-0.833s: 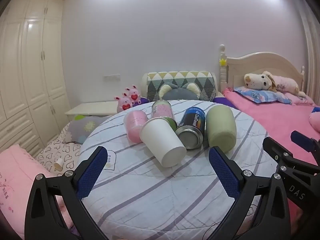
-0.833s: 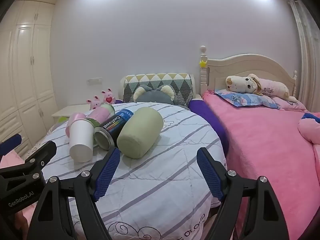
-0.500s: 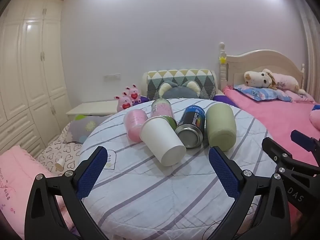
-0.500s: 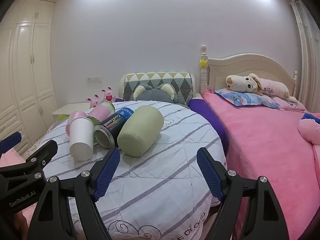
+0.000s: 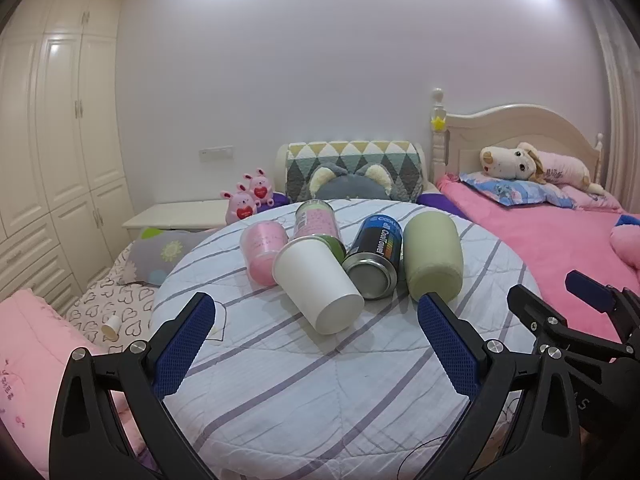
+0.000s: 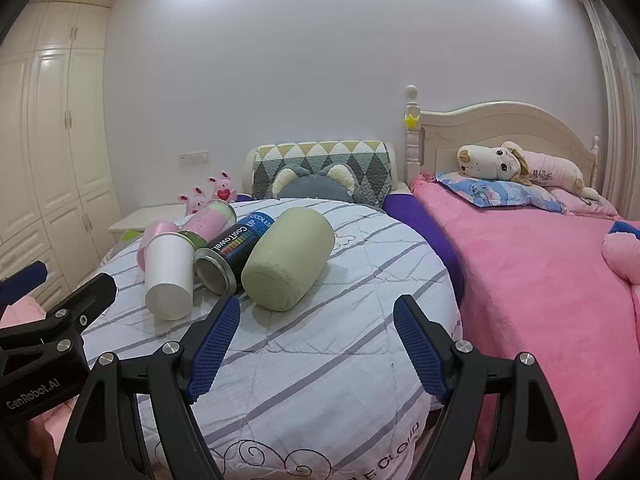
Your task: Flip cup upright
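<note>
Two empty grippers poised before a row of toppled containers on a round table.

The left gripper (image 5: pixel 316 332) has its blue-padded fingers (image 5: pixel 184 344) spread wide, holding nothing; the right gripper (image 6: pixel 318 340) is likewise spread and empty, low over the near edge of the striped tablecloth (image 6: pixel 320 360). Just beyond the left gripper's fingertips the white cup (image 5: pixel 318 284) lies on its side, closed base toward the camera. It touches a pink cup (image 5: pixel 262 250) on its left, a pink-and-green can (image 5: pixel 316 220) behind, and a black can (image 5: pixel 374 262) on its right. A green cylinder (image 6: pixel 288 258) lies next, nearest the right gripper. A pink bed (image 6: pixel 540 272) stands to the right.
</note>
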